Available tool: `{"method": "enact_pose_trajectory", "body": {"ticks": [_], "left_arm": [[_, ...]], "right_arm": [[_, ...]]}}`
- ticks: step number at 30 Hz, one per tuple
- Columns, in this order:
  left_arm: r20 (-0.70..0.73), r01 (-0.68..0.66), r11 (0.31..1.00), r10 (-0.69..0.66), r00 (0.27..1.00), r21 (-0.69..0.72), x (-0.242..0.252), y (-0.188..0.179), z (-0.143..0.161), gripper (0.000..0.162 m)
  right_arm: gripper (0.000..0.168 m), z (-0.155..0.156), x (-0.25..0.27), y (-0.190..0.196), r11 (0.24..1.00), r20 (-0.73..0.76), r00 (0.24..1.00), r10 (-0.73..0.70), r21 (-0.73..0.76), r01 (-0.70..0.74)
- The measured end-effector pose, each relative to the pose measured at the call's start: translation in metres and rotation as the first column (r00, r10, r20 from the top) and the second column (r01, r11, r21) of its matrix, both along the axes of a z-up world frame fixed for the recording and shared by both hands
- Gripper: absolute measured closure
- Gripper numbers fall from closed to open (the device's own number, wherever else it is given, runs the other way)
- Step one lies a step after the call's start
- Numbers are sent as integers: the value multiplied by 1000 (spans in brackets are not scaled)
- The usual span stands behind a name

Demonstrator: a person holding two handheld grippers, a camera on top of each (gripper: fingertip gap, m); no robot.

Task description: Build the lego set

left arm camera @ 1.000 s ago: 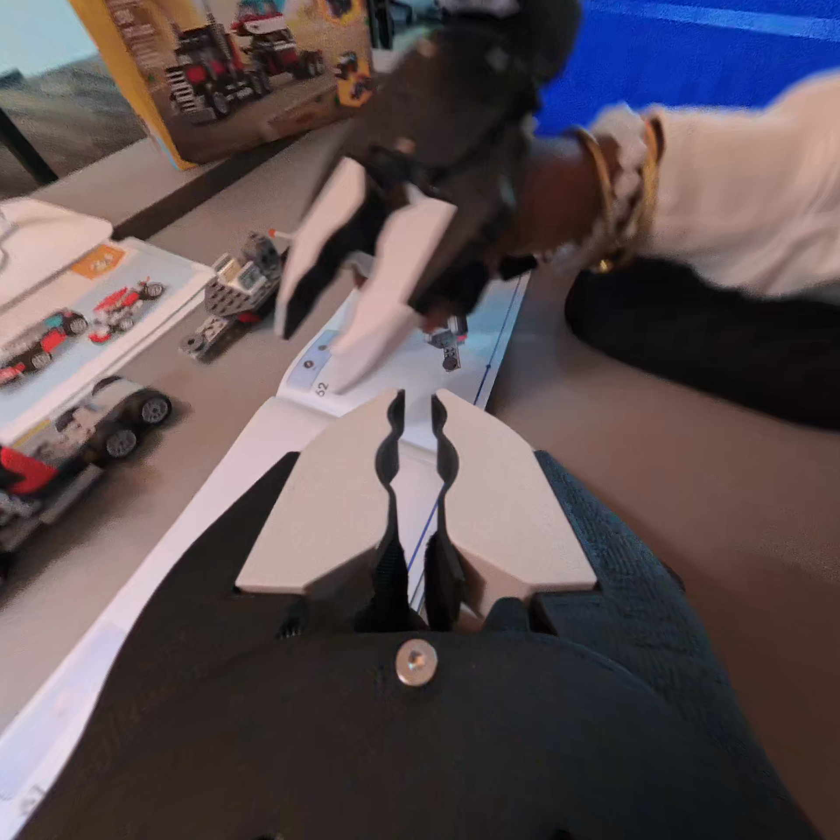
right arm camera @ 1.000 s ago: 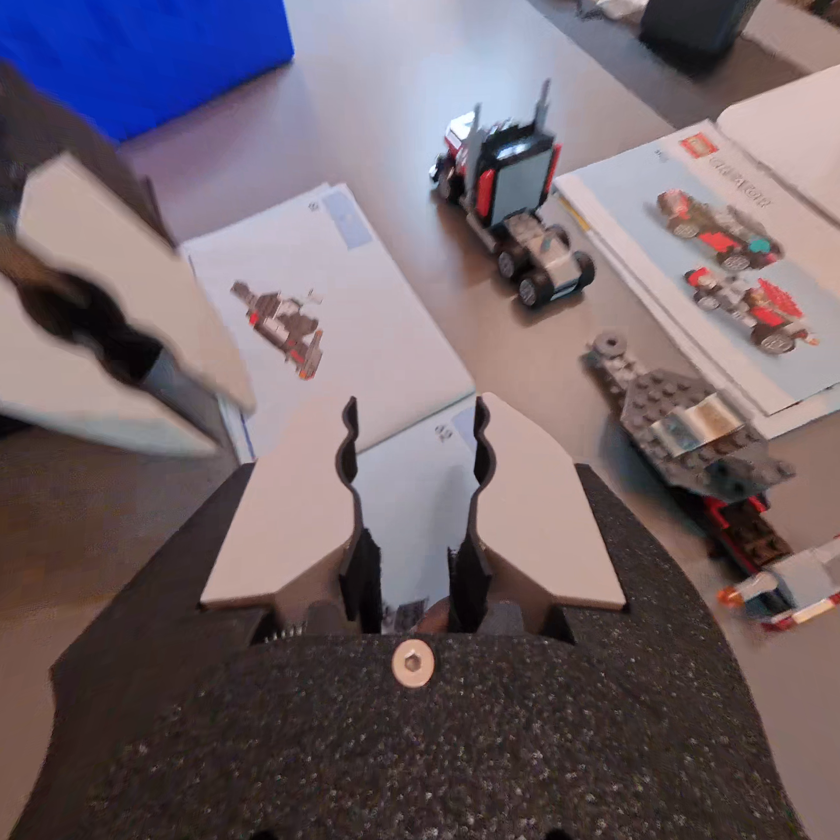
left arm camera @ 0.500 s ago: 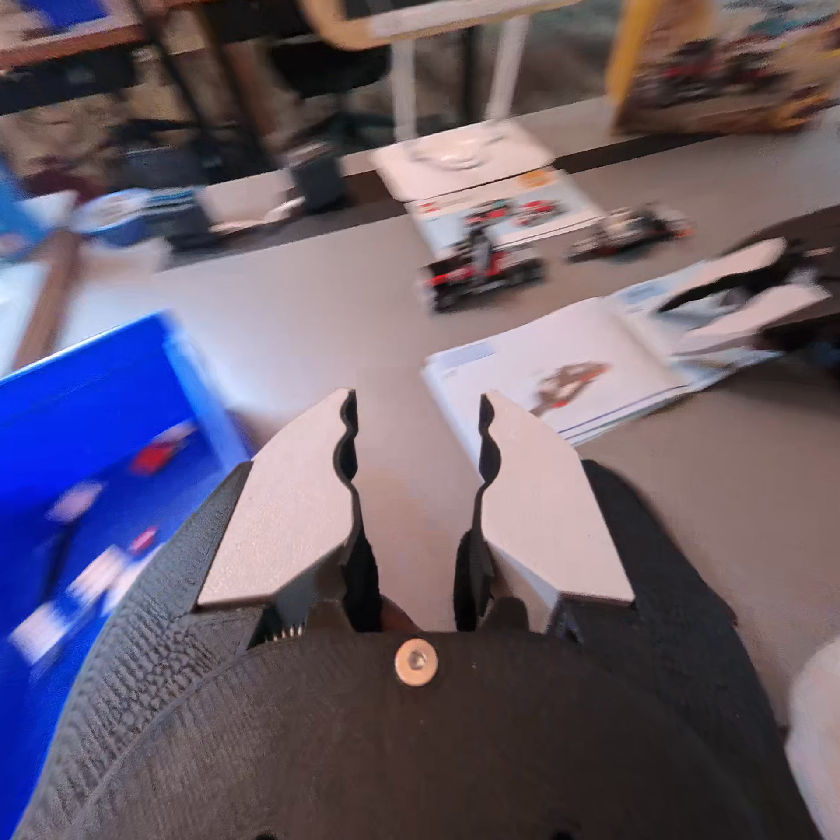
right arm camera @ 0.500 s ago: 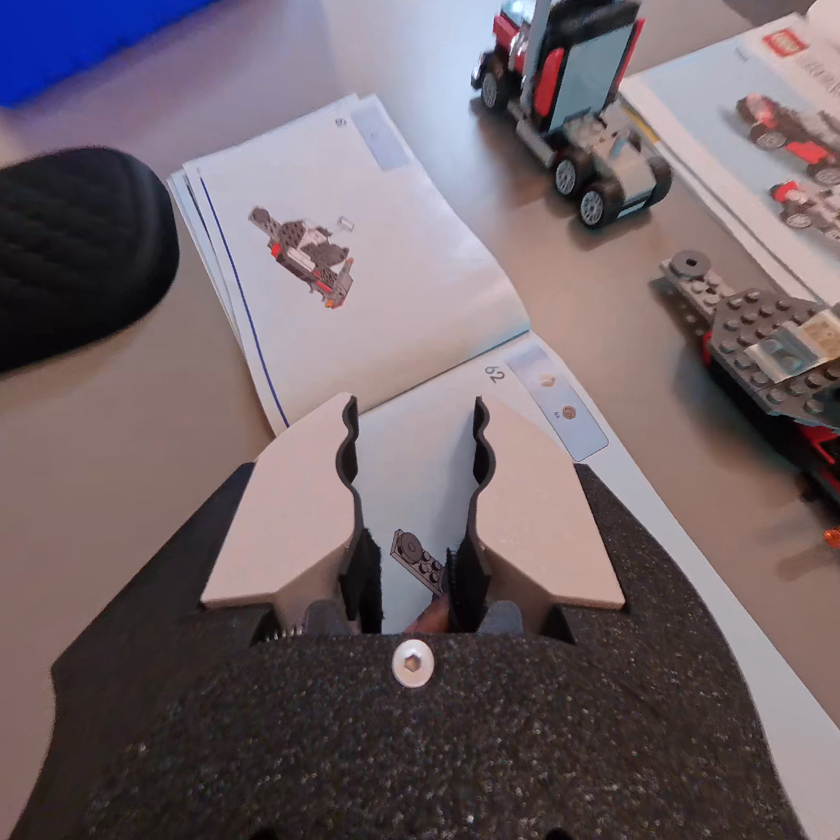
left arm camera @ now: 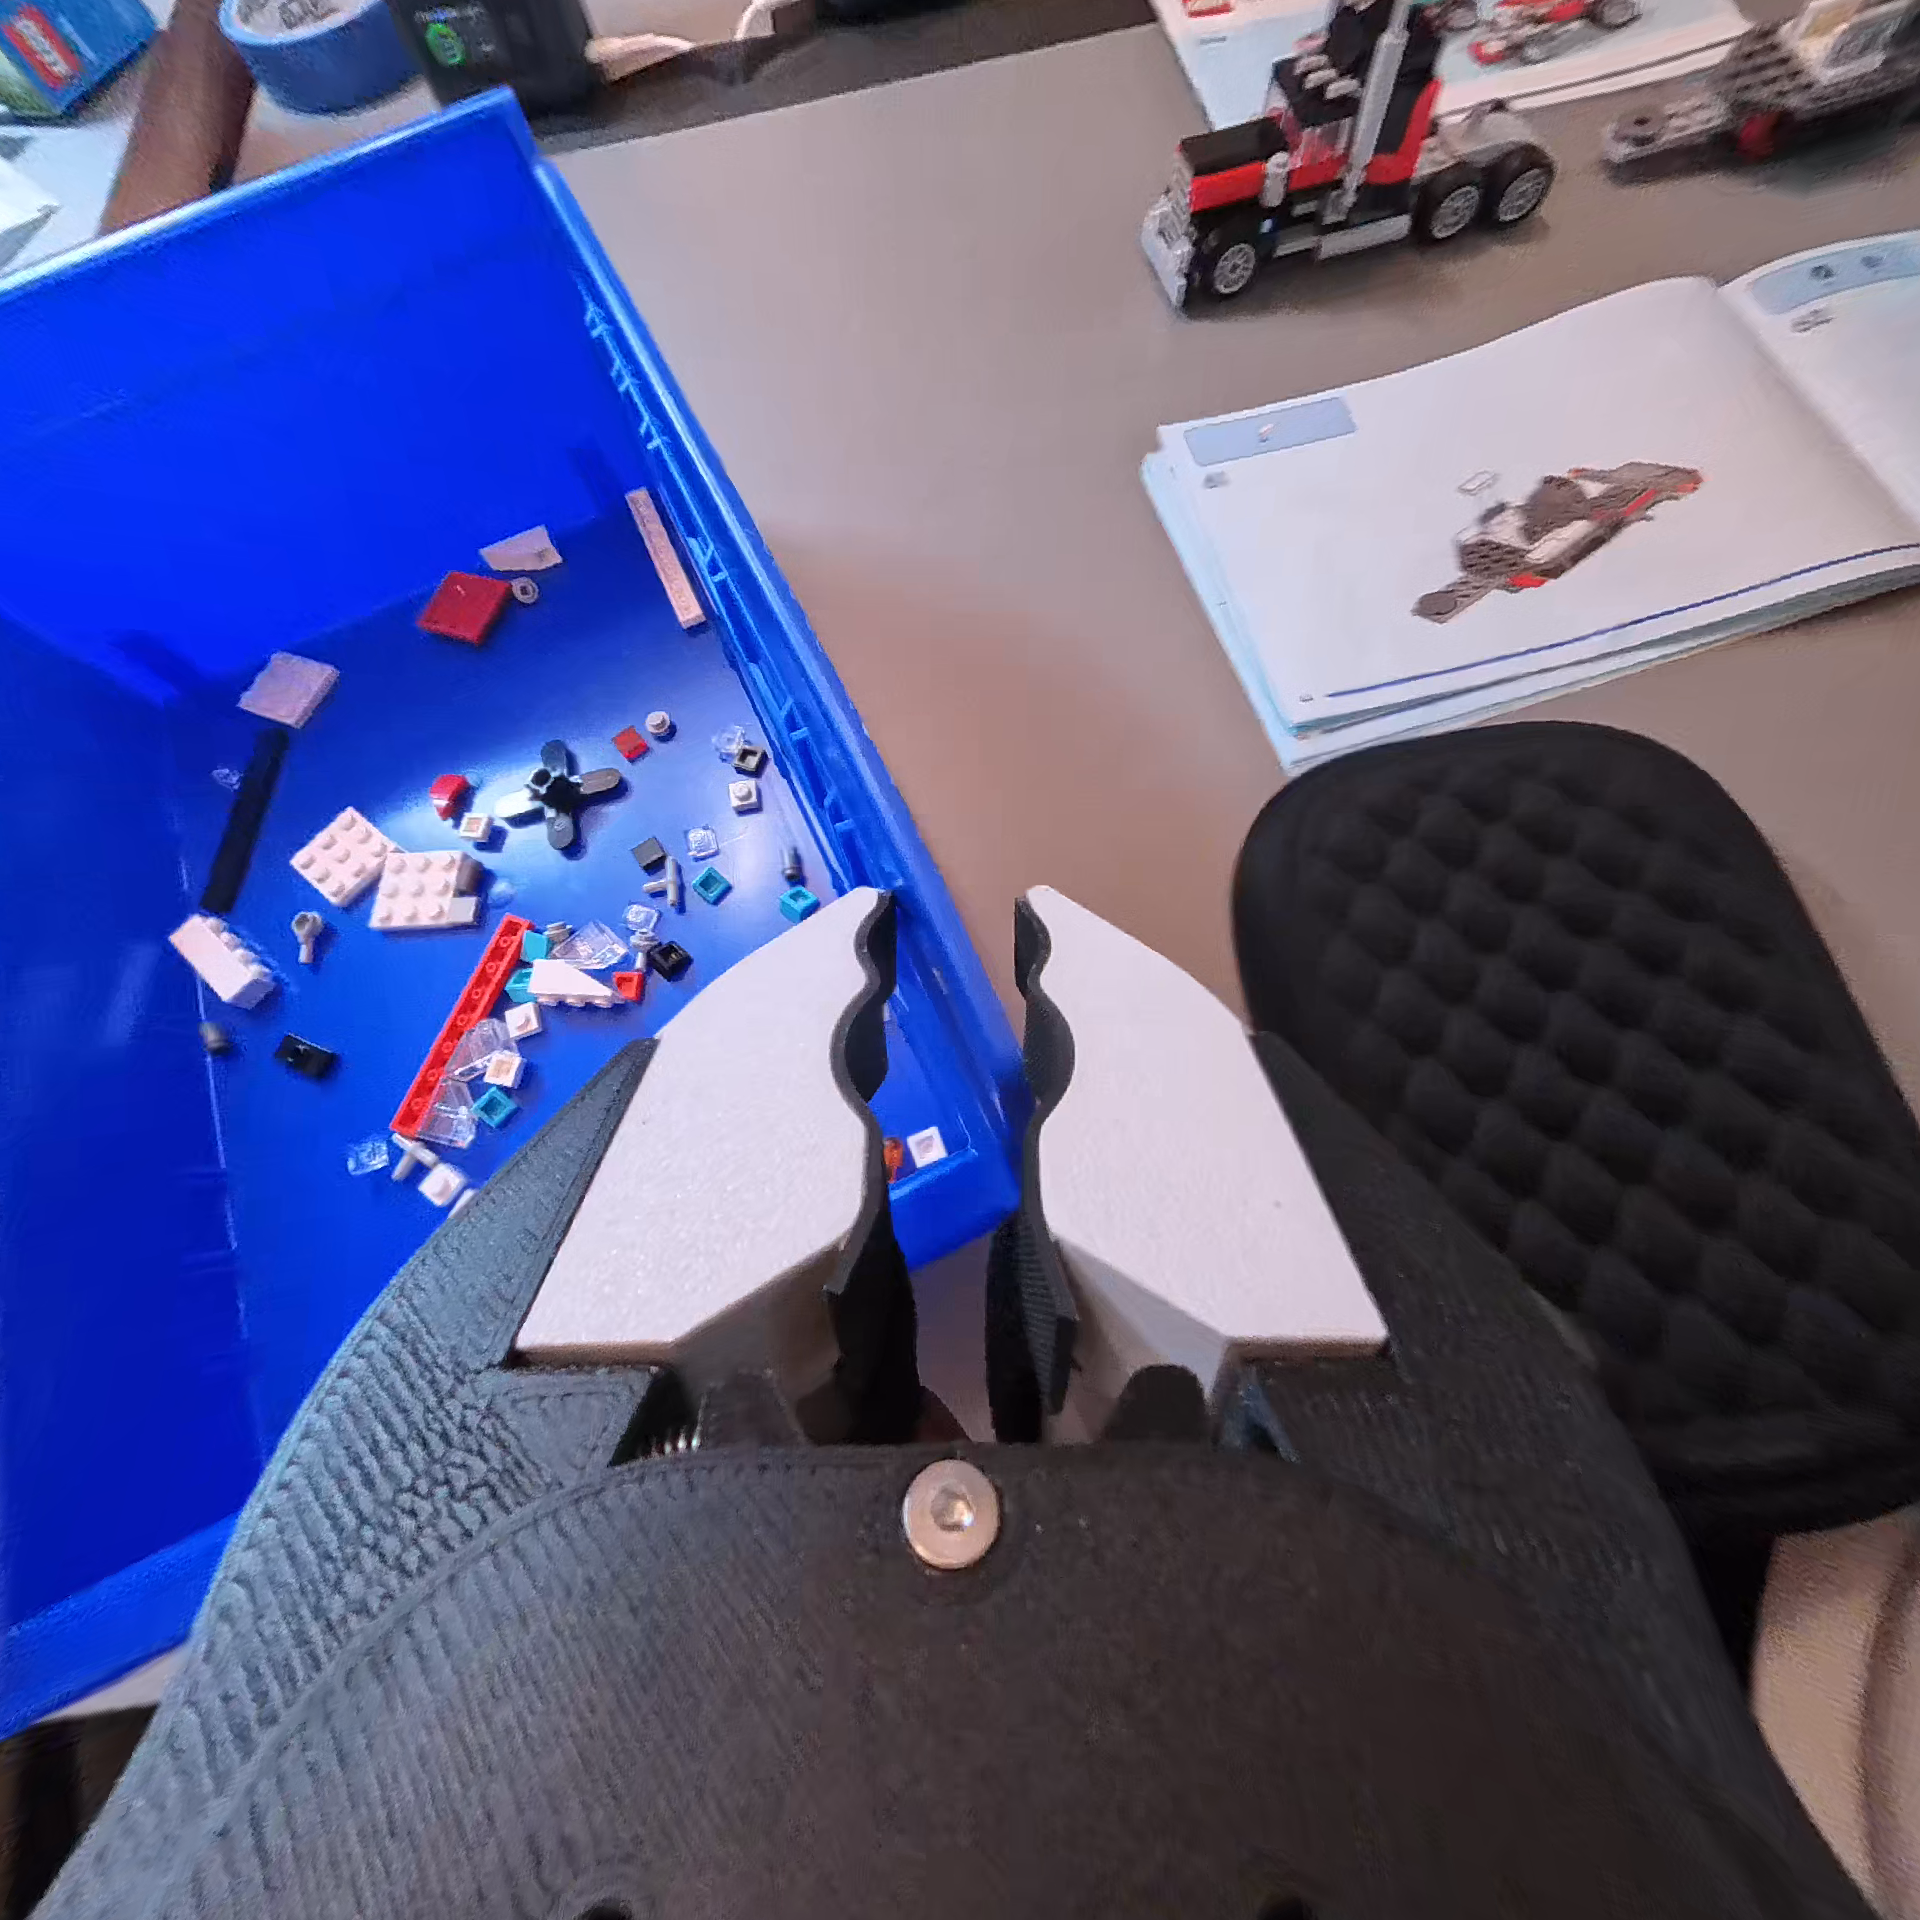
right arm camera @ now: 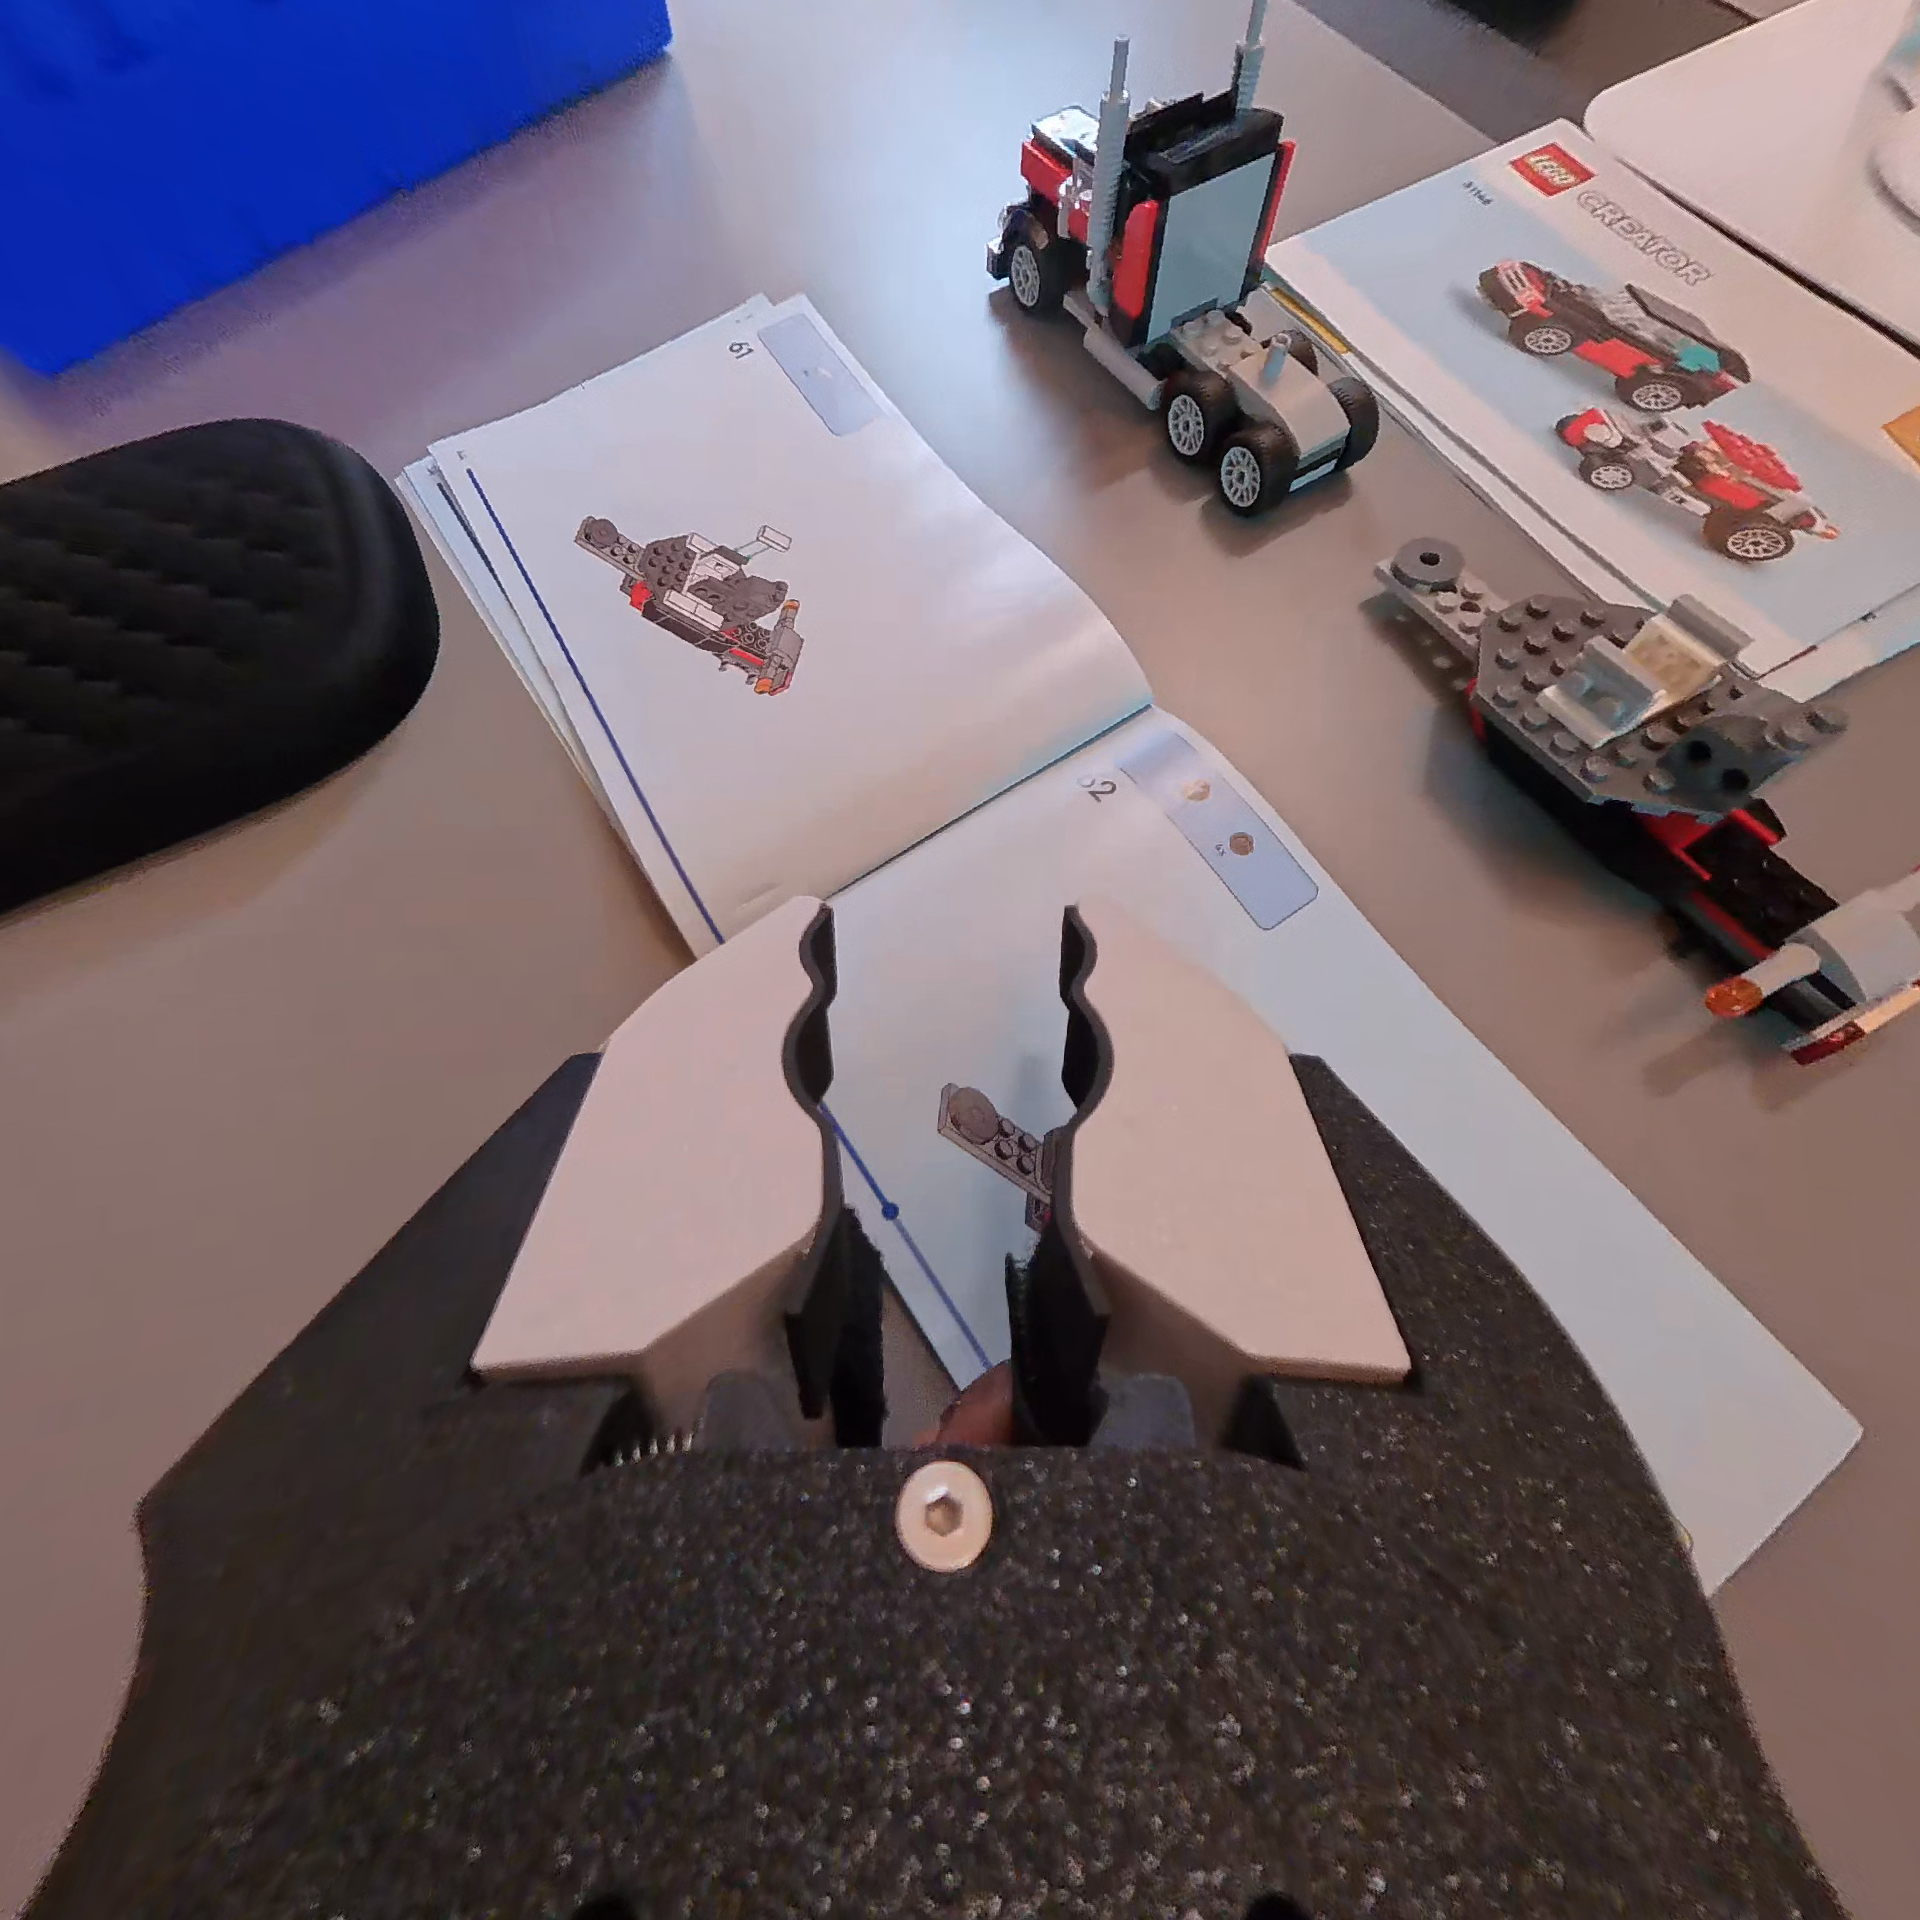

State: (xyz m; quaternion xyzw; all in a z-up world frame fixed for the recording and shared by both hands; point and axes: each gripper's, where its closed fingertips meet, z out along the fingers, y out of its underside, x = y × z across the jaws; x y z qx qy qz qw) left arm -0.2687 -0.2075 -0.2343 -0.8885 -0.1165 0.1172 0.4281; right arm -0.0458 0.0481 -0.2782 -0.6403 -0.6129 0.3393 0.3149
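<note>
My left gripper [left arm camera: 954,909] is open with a narrow gap and empty. It hovers over the near right corner of a blue bin [left arm camera: 644,395] that holds several loose Lego pieces [left arm camera: 457,883]. My right gripper [right arm camera: 948,920] is open and empty above the right page of the open instruction booklet [right arm camera: 831,582], which also shows in the left wrist view [left arm camera: 1507,540]. A built red and black truck [right arm camera: 1174,301] stands beyond the booklet. A partly built grey, black and red model [right arm camera: 1642,717] lies to the right of the booklet.
A black quilted pad [left arm camera: 1558,1091] lies on the table between bin and booklet, and it shows in the right wrist view [right arm camera: 177,644] too. A second booklet [right arm camera: 1621,343] lies at the far right. Blue tape and dark objects sit behind the bin.
My left gripper has swung left from above the booklet to the blue bin, and its jaws have opened. My right gripper has drawn back over the booklet's right page.
</note>
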Motion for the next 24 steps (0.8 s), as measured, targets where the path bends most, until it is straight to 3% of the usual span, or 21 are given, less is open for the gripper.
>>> {"method": "enact_pose_trajectory", "body": {"ticks": [5,8,10,12,15,24], "left_arm": [[175,70,992,-87,981,101,29,11,9,136],[79,67,984,-81,994,162,6,-7,49,129],[3,25,993,-26,1000,115,-22,-31,65,129],[7,20,1000,-20,1000,-2,-40,-48,59,130],[138,124,987,-110,984,-99,-42,-49,34,133],[229,346,924,-306,924,-164,-55,10,1,135]], "right_arm": [[126,6,8,4,1000,-18,1000,-8,-2,8],[126,15,17,4,1000,-58,998,-5,2,5],[126,17,25,5,1000,-81,997,-9,-16,7],[125,16,33,5,999,-102,995,-6,-34,3],[125,20,38,2,999,-146,989,10,-51,-17],[127,28,39,0,997,-219,975,40,-50,-52]]}}
